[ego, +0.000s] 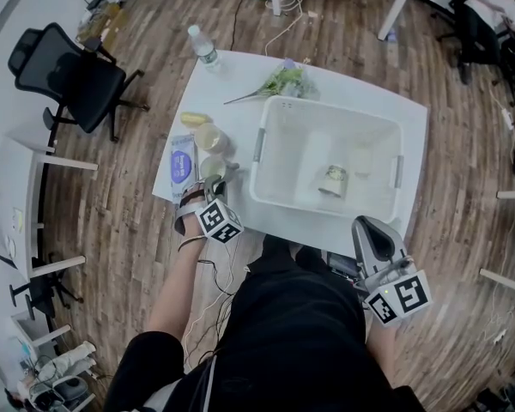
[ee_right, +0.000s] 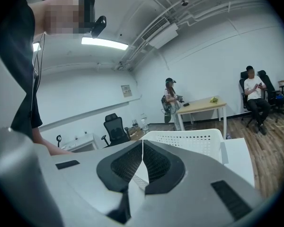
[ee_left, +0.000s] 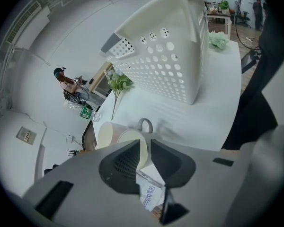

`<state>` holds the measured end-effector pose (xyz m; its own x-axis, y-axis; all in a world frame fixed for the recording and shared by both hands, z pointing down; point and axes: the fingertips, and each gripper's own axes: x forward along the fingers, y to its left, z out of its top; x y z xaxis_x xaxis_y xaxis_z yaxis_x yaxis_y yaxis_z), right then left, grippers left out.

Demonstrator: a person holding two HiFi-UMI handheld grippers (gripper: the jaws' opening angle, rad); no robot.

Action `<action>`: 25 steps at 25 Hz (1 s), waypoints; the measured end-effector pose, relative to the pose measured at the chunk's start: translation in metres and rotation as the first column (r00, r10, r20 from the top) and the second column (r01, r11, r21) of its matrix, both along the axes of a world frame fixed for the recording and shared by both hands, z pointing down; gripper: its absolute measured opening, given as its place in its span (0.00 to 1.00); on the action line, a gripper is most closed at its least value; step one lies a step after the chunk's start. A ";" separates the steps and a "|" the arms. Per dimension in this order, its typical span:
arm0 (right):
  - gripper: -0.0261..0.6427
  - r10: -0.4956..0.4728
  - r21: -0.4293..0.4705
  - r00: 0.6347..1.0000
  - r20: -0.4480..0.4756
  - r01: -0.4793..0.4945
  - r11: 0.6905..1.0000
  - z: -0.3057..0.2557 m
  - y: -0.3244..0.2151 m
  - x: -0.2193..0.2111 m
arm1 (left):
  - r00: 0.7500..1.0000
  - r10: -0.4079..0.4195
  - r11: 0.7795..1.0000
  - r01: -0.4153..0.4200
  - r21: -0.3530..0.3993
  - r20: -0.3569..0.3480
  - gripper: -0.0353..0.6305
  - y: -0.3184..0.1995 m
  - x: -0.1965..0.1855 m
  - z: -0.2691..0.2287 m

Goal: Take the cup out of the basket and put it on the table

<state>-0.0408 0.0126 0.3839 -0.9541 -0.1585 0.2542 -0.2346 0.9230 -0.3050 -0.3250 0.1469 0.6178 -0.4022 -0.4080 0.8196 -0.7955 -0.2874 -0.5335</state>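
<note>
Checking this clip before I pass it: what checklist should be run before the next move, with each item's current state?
1. Cup at the left gripper rests on the table: ok; the cup appears upright.
2. Left gripper clear of it: not ok; jaws slightly apart, with the cup's wall between them.
3. Right gripper free: ok; jaws together, nothing held.
4. Basket emptied: not ok; another cup lies on its side inside.
5. Room to pull back: cannot tell; a wipes pack and a second table cup sit close.
</note>
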 end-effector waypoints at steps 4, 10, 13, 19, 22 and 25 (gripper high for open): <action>0.08 0.002 -0.006 1.000 0.013 -0.002 1.000 0.002 -0.001 0.002 | 1.000 -0.016 0.998 0.015 0.055 0.014 0.16 0.004 0.006 -0.026; 0.08 0.007 -0.013 0.999 0.037 -0.007 1.000 0.005 -0.003 0.001 | 0.999 -0.019 0.970 0.008 0.245 0.042 0.15 -0.013 0.020 -0.096; 0.08 0.019 -0.012 0.999 0.046 -0.019 1.000 0.004 -0.004 0.003 | 0.999 -0.014 0.924 0.001 0.383 0.030 0.14 -0.029 0.034 -0.141; 0.08 0.066 0.000 0.997 0.050 -0.066 0.998 0.004 -0.011 0.015 | 0.995 0.073 0.794 -0.012 0.608 -0.075 0.09 -0.068 0.077 -0.210; 0.08 0.091 0.007 0.994 0.053 -0.091 0.996 0.002 -0.013 0.022 | 0.976 0.169 0.754 -0.036 0.655 -0.141 0.07 -0.088 0.110 -0.227; 0.08 0.117 0.014 0.992 0.054 -0.118 0.993 0.002 -0.015 0.028 | 0.935 0.283 0.712 -0.055 0.700 -0.214 0.07 -0.109 0.146 -0.238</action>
